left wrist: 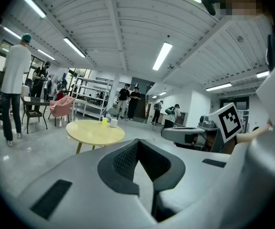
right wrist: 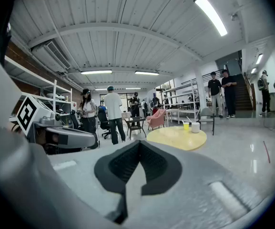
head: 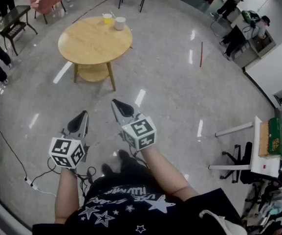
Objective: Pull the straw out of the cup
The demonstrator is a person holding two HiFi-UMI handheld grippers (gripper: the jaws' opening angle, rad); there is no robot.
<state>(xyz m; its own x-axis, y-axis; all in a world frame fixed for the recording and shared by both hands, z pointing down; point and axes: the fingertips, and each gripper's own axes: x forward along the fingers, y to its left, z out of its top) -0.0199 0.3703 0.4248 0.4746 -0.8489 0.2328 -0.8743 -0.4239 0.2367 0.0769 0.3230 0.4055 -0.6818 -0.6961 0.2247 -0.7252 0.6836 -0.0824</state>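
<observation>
You stood well back from the round wooden worktop, which lay at about 11 o'clock from your hands in the head view. Open floor lay between you and it. The left tongs were pressed together with nothing between them, and so were the right tongs. Both were held out in front of you and tipped slightly down.

The yellow cup sat at the worktop's far edge, at about 1 o'clock on the top. A white cup stood just beside it at 3 o'clock. The straw showed only as a thin line rising between them. It seemed to belong to the yellow cup, though from that distance I could not be sure.

Nothing of the task was done yet: you had to walk up first and spread the tongs.

- The cups stood so close that a wide approach could have knocked the white one over.
- Both sat near the rim, so a nudge could have sent either to the floor.
- Pulling the straw at a slant, with the cup unsteadied, would probably have dragged or tipped the cup.
- Pinching too hard could have flattened the straw, or let it slip.
</observation>
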